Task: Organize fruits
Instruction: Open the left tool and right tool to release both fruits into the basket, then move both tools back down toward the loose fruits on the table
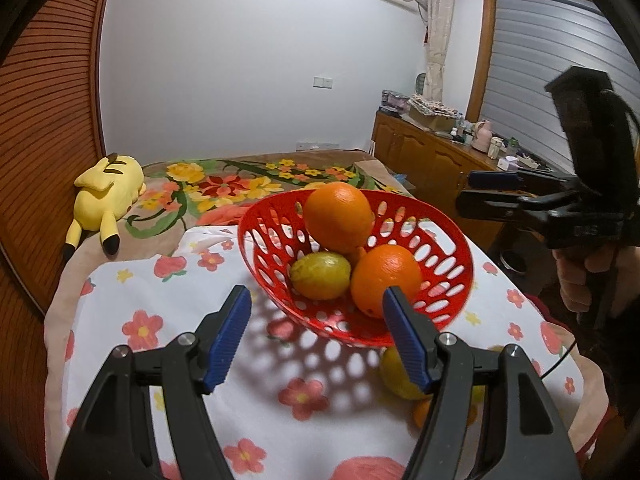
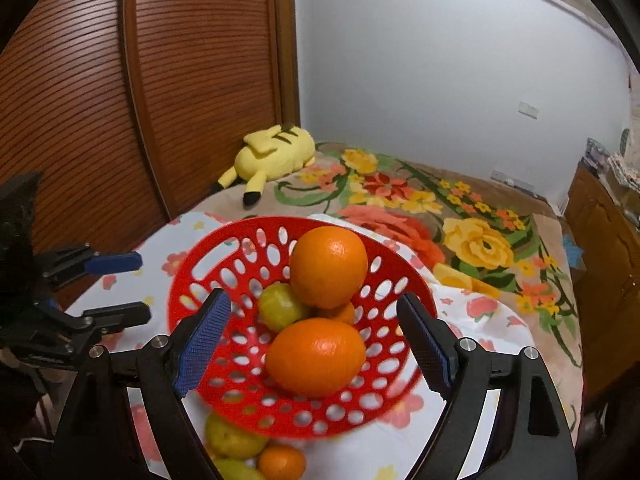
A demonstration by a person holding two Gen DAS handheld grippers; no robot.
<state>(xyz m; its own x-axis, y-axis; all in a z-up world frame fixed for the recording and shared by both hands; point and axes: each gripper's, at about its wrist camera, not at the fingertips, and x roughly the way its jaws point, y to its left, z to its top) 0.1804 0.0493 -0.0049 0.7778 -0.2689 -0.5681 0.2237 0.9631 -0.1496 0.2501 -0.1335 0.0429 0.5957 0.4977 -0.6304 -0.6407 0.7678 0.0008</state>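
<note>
Fruits (image 2: pixel 256 446) half hidden below red basket (image 2: pixel 224 264); both claws wide, empty.

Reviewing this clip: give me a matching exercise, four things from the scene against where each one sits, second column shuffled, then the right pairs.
Things:
1. top orange
2. small orange
3. plush toy
4. right gripper

Places:
A. on the flowered blanket by the wooden doors
B. open, above the red basket
C. on the cloth outside the basket
D. piled on other fruit in the basket

Pairs: 1-D, 2-C, 3-A, 4-B
</note>
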